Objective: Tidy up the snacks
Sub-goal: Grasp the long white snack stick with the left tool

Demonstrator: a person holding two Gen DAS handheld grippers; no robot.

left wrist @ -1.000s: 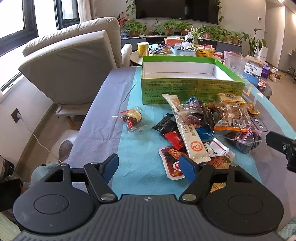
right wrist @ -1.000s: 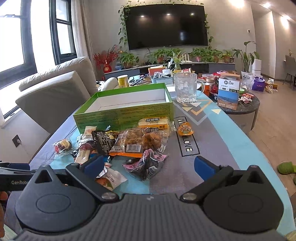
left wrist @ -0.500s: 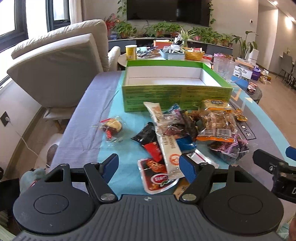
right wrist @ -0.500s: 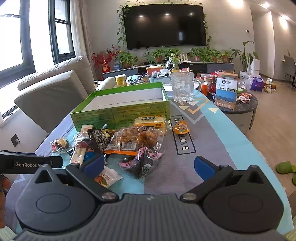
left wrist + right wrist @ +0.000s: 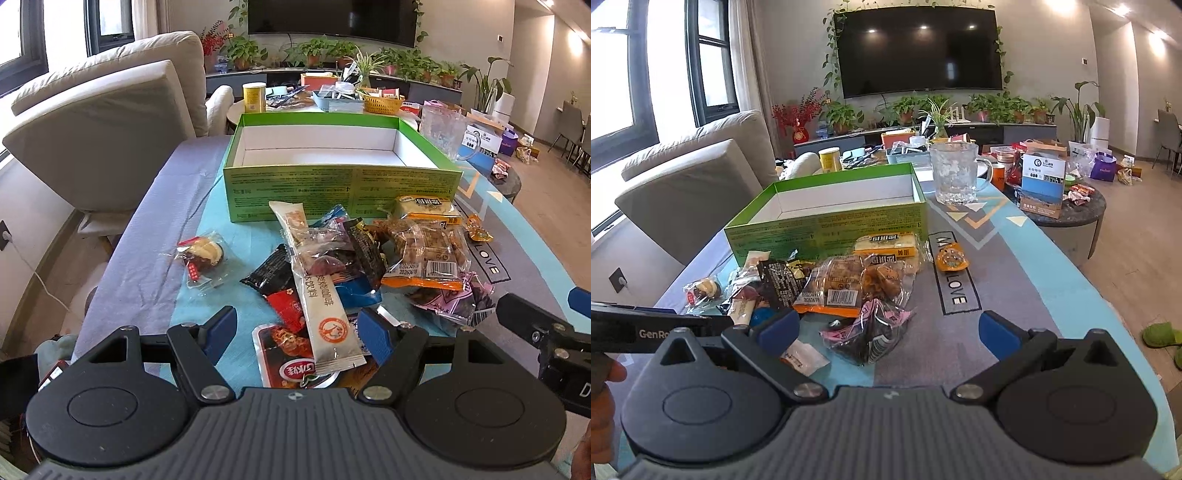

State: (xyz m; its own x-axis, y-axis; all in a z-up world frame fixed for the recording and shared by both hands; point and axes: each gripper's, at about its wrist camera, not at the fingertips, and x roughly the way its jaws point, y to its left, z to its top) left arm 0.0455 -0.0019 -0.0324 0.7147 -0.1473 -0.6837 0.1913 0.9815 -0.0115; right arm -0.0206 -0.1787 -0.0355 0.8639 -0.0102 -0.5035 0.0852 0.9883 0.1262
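The snacks lie in a loose heap (image 5: 369,258) on the surface (image 5: 155,236), just in front of the open green box (image 5: 332,184), which I judge is where they are meant to go; its white inside shows nothing in it, so the sorting looks barely begun. The long cream stick packet (image 5: 317,291) lies across the top of the heap, its long axis running from the box wall back toward my left gripper (image 5: 299,328), near end pointing at me and resting on a red-and-white tray pack (image 5: 284,354). That makes it the easy first pick, I think: it sits on top and lines up with my approach. The clear bag of brown pastries (image 5: 424,251) lies crosswise on the right of the pile, barcode end toward me, with a pink-printed dark bag (image 5: 871,332) below it. One wrapped round cake (image 5: 201,254) sits apart on the left, and a small orange sweet (image 5: 951,258) apart on the right.

My left gripper hangs over the near edge of the heap with jaws apart and nothing between them. My right gripper (image 5: 886,332) stands about half open above the dark bag, also holding nothing.
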